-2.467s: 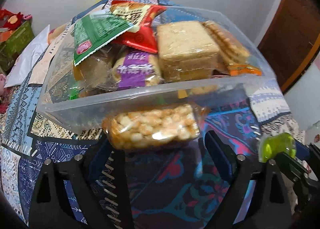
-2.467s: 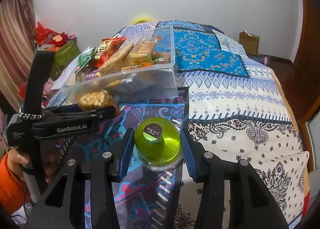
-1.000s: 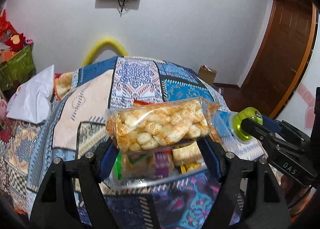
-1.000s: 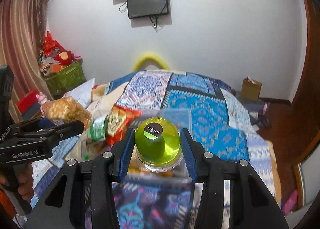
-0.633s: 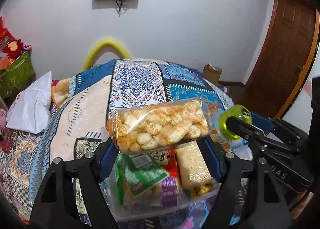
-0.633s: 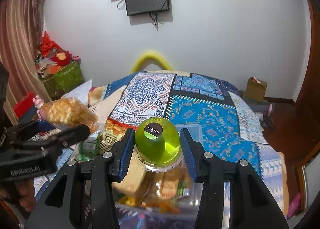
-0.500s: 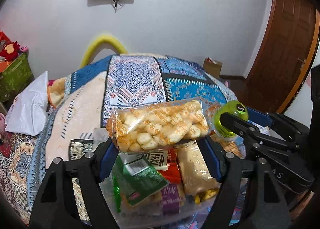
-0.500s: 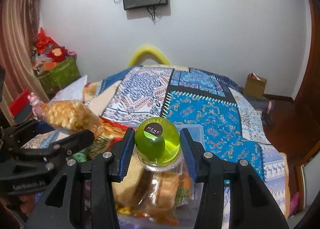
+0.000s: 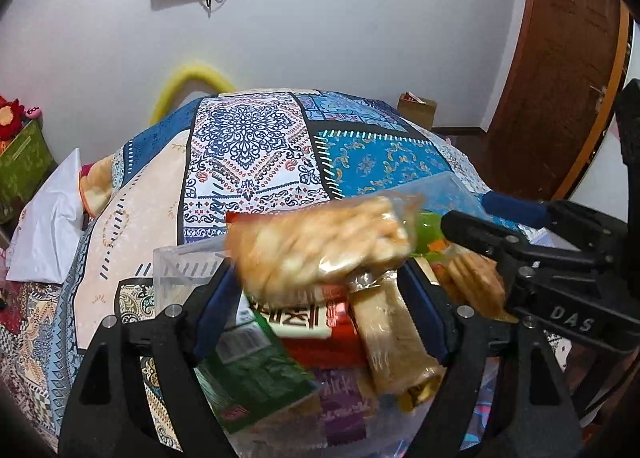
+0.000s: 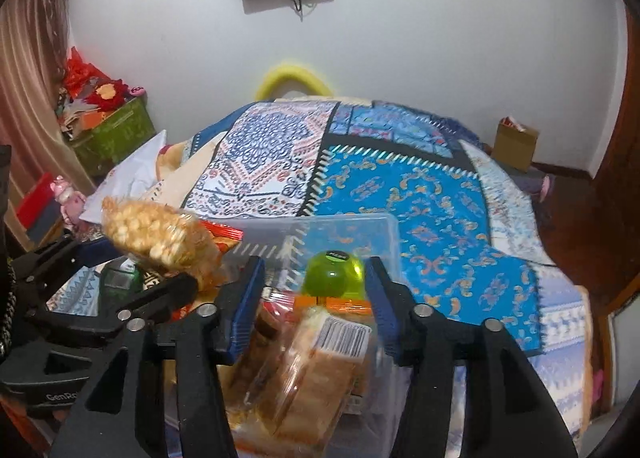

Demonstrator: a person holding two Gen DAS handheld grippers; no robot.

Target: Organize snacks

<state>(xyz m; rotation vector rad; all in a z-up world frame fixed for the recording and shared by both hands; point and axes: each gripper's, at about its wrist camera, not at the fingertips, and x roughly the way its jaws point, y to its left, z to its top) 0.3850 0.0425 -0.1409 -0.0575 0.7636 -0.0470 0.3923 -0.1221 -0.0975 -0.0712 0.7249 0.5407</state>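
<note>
From the left wrist view, the left gripper (image 9: 320,298) has its jaws spread, just opening, and the clear pack of puffed rice snacks (image 9: 320,248) is blurred above them, apparently loose over the clear plastic bin (image 9: 176,270); it could bounce off the heaped packets, such as the green wrapper (image 9: 256,370), and slide over the bin's rim onto the patterned quilt (image 9: 248,146). From the right wrist view, the right gripper (image 10: 316,298) has also been widening, its pads apart from the green jelly cup (image 10: 332,274), which sits over the bin; round and smooth, it may roll off the wrapped biscuits (image 10: 316,374).
</note>
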